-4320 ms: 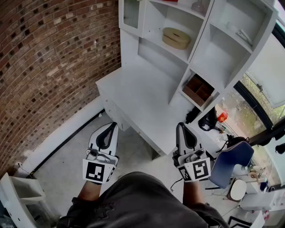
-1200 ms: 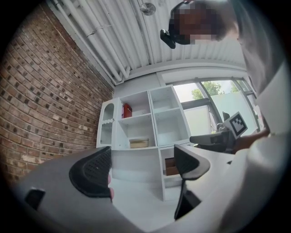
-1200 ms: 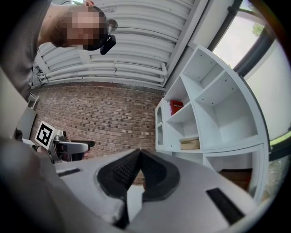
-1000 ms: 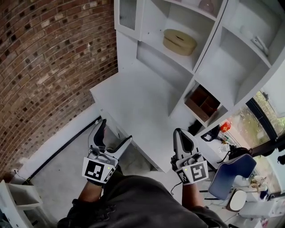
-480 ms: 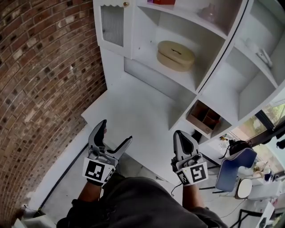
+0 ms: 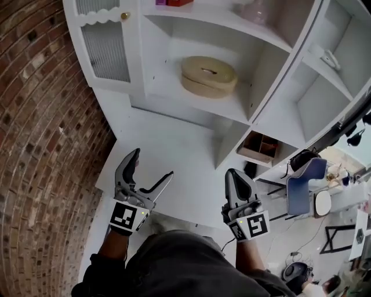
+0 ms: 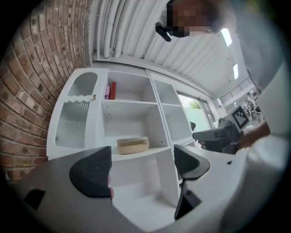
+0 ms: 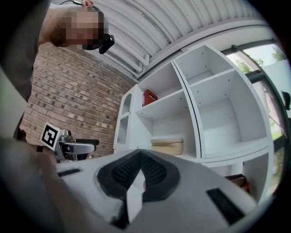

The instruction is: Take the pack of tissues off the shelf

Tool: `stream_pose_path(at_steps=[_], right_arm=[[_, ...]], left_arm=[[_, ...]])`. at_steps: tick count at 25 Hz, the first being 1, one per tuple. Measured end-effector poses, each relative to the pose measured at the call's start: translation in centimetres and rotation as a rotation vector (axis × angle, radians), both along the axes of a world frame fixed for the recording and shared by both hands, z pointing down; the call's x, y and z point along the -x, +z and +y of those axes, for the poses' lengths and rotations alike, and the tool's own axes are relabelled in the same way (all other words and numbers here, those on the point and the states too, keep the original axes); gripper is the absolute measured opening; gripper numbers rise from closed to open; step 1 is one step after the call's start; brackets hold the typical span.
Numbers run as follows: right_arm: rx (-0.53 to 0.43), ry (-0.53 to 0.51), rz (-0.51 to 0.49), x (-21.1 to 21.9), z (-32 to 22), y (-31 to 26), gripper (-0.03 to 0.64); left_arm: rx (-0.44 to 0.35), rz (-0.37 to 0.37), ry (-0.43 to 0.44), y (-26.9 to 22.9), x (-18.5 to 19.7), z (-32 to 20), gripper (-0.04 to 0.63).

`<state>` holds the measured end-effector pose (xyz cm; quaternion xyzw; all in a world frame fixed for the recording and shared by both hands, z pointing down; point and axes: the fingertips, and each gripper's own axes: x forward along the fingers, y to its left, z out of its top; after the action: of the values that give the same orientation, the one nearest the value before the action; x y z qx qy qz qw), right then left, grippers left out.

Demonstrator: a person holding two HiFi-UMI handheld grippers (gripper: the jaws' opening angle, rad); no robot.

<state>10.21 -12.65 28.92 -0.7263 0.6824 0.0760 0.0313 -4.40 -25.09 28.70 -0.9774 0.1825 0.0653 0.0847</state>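
A beige oval box (image 6: 208, 75) with a slot in its lid lies on the middle shelf of the white shelf unit (image 6: 255, 110); it also shows in the left gripper view (image 7: 132, 145) and the right gripper view (image 8: 167, 146). Red and pink packs (image 7: 109, 90) stand on the shelf above it, cut off at the top of the head view (image 6: 173, 2). My left gripper (image 6: 152, 165) is open and empty, low over the desk's front. My right gripper (image 6: 235, 174) is shut on nothing, beside it. Both are well short of the shelves.
A white desk top (image 6: 168, 145) lies under the shelves. A brick wall (image 6: 35, 127) runs along the left. A ribbed glass door (image 6: 104, 49) closes the upper left cubby. A brown box (image 6: 259, 146) sits in a low cubby. A blue chair (image 6: 304, 184) stands at the right.
My left gripper was shut 4.3 s ago and now stands open. The view has swung up towards the shelves, and both grippers have come forward to the desk's front edge.
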Motion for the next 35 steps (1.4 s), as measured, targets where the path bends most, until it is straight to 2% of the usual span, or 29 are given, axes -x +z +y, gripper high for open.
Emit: stream_pose_path(at_steps=[3, 8, 16, 22, 27, 35], right_arm=[[0.008, 0.051, 0.007, 0.3, -0.1, -0.1, 0.000], [0.007, 0.126, 0.019, -0.8, 1.5, -0.5, 0.000], [0.005, 0.128, 0.013, -2.8, 2.2, -0.8, 0.000], [0.004, 0.119, 0.009, -3.8, 2.4, -0.8, 0.000], [-0.001, 0.126, 0.012, -4.9, 2.8, -0.9, 0.000], [-0.009, 0.127, 0.031, -6.3, 2.0, -1.8, 0.000]], left_arm=[[-0.005, -0.016, 0.049, -0.2, -1.3, -1.7, 0.417], [-0.068, -0.039, 0.086, 0.1, -4.2, -2.8, 0.417], [-0.146, -0.106, 0.065, 0.0, -8.1, -4.8, 0.416], [-0.315, -0.180, 0.033, -1.6, -12.6, -8.1, 0.410], [-0.436, -0.227, 0.011, -3.1, -15.9, -9.9, 0.376], [-0.665, -0.384, -0.018, -3.7, -21.0, -12.5, 0.345]])
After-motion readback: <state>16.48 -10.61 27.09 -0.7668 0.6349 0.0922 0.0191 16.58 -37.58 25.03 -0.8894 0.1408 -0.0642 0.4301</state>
